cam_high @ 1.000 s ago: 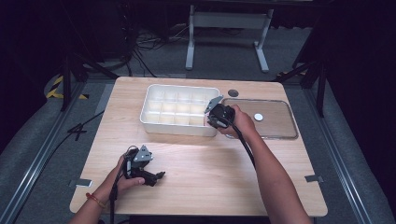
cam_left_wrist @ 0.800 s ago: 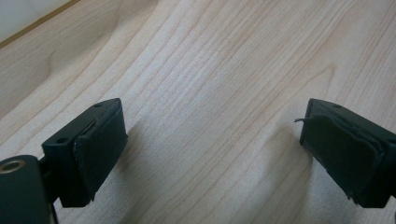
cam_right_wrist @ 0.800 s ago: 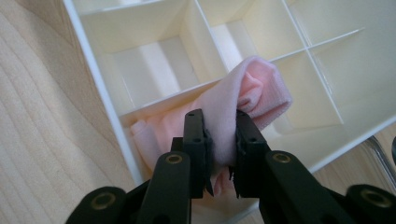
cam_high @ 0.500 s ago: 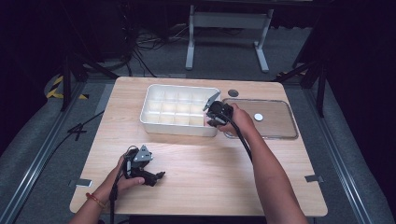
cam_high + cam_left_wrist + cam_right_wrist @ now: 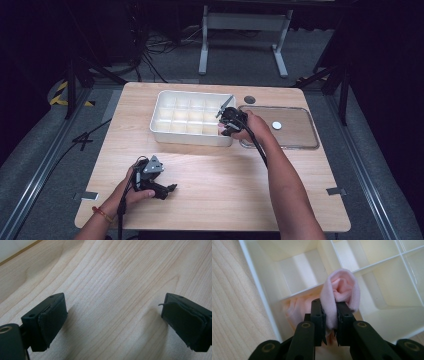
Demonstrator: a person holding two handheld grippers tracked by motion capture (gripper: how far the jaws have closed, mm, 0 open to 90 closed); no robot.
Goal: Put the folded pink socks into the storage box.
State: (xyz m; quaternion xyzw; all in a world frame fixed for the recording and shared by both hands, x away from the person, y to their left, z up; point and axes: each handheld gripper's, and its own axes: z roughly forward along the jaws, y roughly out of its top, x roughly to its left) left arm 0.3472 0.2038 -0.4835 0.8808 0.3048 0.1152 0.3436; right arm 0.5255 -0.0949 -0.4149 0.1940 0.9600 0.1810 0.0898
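Right hand-held gripper (image 5: 329,315) clamped on rolled pink cloth (image 5: 342,288), over corner compartment of white divided tray (image 5: 254,277), left hand-held gripper (image 5: 113,322) wide open.

Your pink cloth (image 5: 340,293) is a soft, pale roll, folded over on itself with its rounded end up, pinched between the jaws of your right gripper (image 5: 329,322) above a corner cell of the white divided tray (image 5: 262,298). The tray is rectangular, cream inside, and sits at 12 o'clock on the table; the cloth hangs at its 4 o'clock corner.
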